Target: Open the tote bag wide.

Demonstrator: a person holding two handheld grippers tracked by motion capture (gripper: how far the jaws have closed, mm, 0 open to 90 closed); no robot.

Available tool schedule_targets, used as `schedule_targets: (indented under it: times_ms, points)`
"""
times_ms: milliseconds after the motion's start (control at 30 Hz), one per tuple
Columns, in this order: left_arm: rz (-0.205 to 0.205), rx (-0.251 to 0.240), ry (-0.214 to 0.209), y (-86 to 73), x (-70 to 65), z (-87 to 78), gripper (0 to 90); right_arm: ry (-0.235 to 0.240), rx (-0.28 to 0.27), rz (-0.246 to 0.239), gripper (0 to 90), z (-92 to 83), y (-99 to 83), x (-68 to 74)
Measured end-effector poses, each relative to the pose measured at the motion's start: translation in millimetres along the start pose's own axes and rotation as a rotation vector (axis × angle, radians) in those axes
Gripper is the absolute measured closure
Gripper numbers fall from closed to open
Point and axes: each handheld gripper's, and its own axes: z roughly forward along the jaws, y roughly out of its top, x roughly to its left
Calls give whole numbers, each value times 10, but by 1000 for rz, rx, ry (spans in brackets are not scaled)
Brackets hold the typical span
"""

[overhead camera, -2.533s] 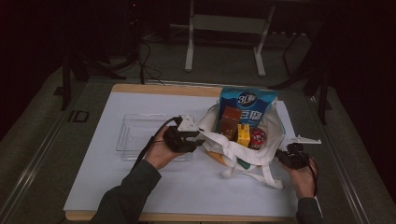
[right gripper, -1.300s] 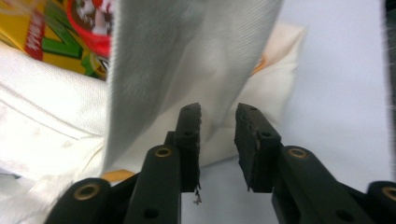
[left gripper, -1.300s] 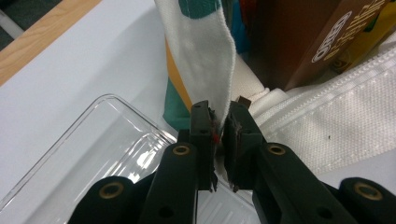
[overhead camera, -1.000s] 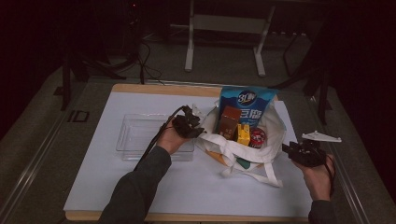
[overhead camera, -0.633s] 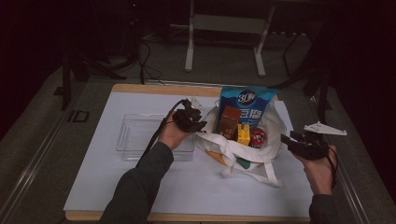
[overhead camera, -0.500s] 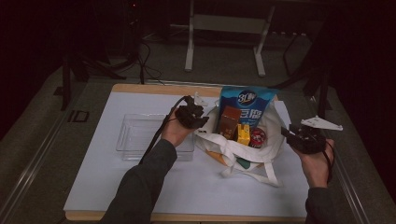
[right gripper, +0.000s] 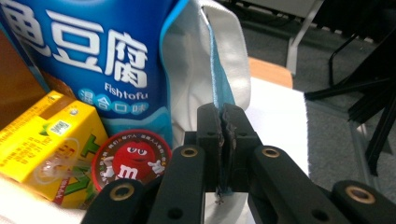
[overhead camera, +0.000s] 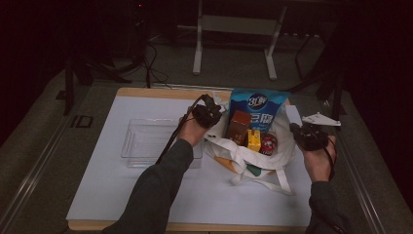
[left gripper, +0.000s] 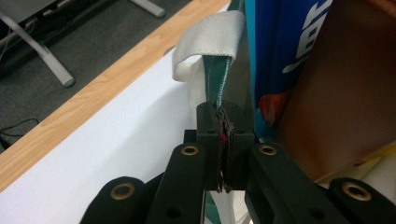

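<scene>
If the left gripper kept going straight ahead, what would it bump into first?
The left gripper is already shut on the tote bag's edge; straight ahead, it would probably meet the white handle loop first, though depth is unclear.

The high view is dim and underexposed: the surroundings sink into near black, and only the white sheet on the wooden table (overhead camera: 146, 195) catches soft light from above, without hard shadows. Both gripper views are brighter; the nearest black jaws look slightly soft, and the grey floor behind is blurred
</scene>
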Motion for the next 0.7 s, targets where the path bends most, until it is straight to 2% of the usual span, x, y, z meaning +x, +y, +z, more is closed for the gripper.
schedule_targets:
  times_ms: [133, 233, 333, 400, 533, 567, 700]
  points:
    - [-6, 24, -2, -20, -6, 117, 881, 10, 45, 21, 872, 174, -85, -2]
    - [-12, 65, 9, -62, 21, 235, 883, 9, 87, 30, 873, 291, -156, -13]
    - [-23, 80, 1, -98, 44, 294, 884, 10, 112, 32, 874, 364, -221, -25]
    - [-26, 93, -5, -118, 50, 337, 884, 19, 140, 53, 875, 438, -305, -59]
    - [-25, 106, -7, -135, 38, 385, 884, 28, 157, 83, 876, 508, -395, -96]
    - [-9, 139, -1, -146, 17, 453, 886, 35, 164, 102, 877, 551, -446, -110]
    - [-26, 164, -11, -181, 31, 530, 889, 40, 170, 120, 877, 600, -504, -118]
